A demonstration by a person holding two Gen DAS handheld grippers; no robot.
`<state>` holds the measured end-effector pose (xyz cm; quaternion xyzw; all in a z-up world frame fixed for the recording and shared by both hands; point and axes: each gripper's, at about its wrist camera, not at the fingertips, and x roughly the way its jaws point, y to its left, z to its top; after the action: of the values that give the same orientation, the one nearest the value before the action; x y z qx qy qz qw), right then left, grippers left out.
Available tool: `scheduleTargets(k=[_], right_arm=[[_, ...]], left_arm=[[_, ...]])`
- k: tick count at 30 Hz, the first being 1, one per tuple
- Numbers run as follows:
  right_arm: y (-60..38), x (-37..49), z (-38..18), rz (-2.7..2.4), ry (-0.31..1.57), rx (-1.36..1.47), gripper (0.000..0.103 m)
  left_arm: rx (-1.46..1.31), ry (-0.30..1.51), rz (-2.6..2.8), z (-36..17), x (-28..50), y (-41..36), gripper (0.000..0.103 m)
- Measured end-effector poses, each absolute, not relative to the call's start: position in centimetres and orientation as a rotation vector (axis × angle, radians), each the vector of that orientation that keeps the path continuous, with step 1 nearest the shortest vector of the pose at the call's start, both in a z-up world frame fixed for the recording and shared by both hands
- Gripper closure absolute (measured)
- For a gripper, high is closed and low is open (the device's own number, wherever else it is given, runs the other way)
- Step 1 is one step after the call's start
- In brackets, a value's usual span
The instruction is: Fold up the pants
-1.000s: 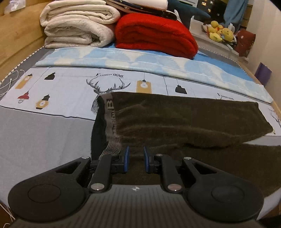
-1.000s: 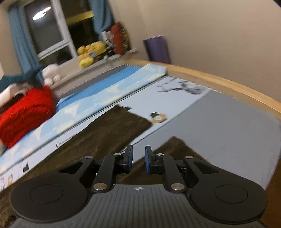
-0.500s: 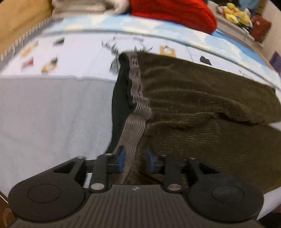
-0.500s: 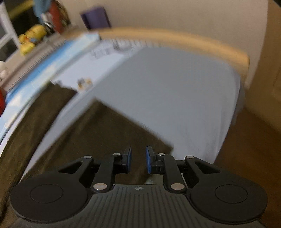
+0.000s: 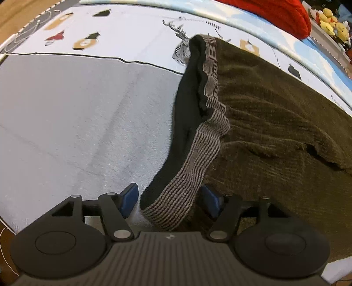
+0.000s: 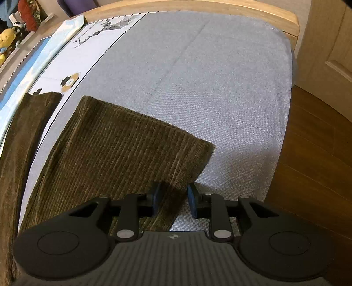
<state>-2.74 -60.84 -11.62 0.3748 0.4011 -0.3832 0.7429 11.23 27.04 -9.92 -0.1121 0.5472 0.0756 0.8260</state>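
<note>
Dark olive corduroy pants (image 5: 275,123) lie spread flat on the bed's grey sheet (image 5: 77,121). Their striped grey waistband (image 5: 198,154) with its black lining runs down towards the camera. My left gripper (image 5: 170,199) hovers low over the waistband's near corner. Its jaws are opening wide, the corner lies between them, and the pads do not press on it. In the right wrist view the near leg's hem (image 6: 140,145) lies flat. My right gripper (image 6: 175,200) is over the hem's near corner with its jaws opening. The left pad is above the cloth and the right pad above the sheet.
A red blanket (image 5: 275,13) and plush toys (image 5: 332,24) sit beyond the pants. A white cable (image 5: 26,30) lies at the bed's left edge. The wooden bed frame (image 6: 198,6) curves round the foot, with wooden floor (image 6: 319,154) and a wooden door (image 6: 330,44) to the right.
Both grippers have dropped towards the bed and tipped downward. The left jaws have spread wide around the waistband corner. The right jaws have widened a little over the hem corner.
</note>
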Motion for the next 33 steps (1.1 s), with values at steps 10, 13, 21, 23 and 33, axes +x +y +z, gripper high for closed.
scheduleTargets(k=[10, 13, 21, 23, 33], right_arm=[[-61.1, -3.6, -10.5, -0.857, 0.787, 0.825, 0.092], [-61.0, -3.7, -10.4, -0.858, 0.777, 0.823, 0.092], [-60.5, -2.8, -10.9, -0.816, 0.850, 0.778, 0.089], [-60.3, -2.9, -11.0, -0.829, 0.853, 0.784, 0.089], [-59.7, -2.8, -11.0, -0.825, 0.881, 0.750, 0.082]], left_arm=[[-0.194, 1.176, 0.152, -11.0, 12.0, 26.4, 0.032], [-0.191, 1.168, 0.144, -10.9, 11.9, 26.4, 0.037], [-0.118, 1.132, 0.126, -10.1, 10.9, 26.0, 0.077], [-0.122, 1.119, 0.128, -9.8, 10.7, 26.1, 0.082], [-0.202, 1.150, 0.158, -10.3, 11.0, 27.5, 0.030]])
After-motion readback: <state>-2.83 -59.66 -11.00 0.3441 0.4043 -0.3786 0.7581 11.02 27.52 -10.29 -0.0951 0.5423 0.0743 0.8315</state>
